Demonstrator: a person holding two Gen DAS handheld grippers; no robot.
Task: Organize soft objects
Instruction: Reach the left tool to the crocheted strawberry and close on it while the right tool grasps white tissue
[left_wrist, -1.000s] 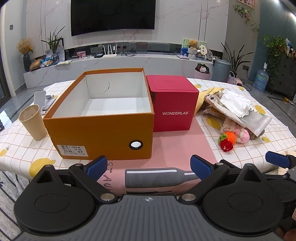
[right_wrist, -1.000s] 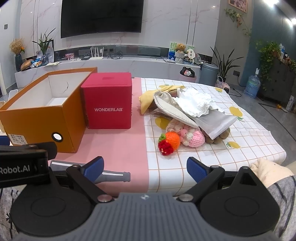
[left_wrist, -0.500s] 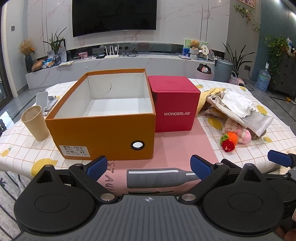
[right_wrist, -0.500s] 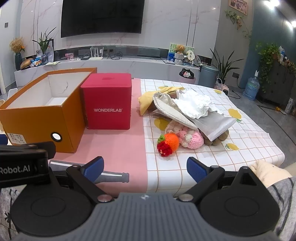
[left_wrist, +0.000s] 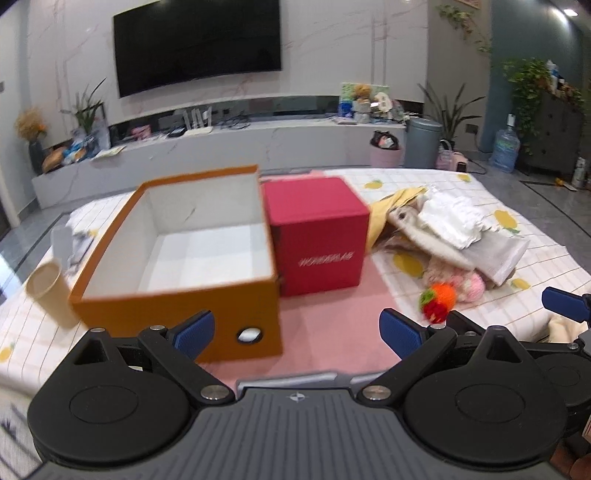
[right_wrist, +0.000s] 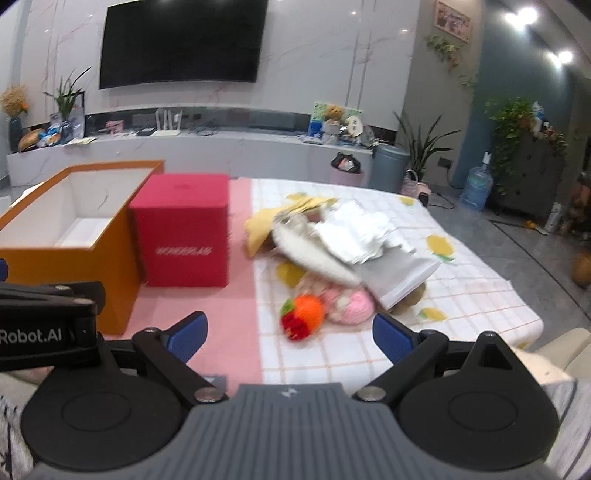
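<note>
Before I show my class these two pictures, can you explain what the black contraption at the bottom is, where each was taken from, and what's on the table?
Each picture comes from a camera on a hand-held two-finger gripper. The left gripper and right gripper are both open, holding nothing. On the checked tablecloth stand an open orange cardboard box, a red cube-shaped box, a tan paper cup, and a pile of soft cloths with crocheted toys.

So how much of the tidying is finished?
Nothing looks packed yet: the orange box is open and bare inside. Nothing is in hand either; the left gripper and right gripper are both open. The whole soft pile, including the knitted toys, remains on the table.
</note>
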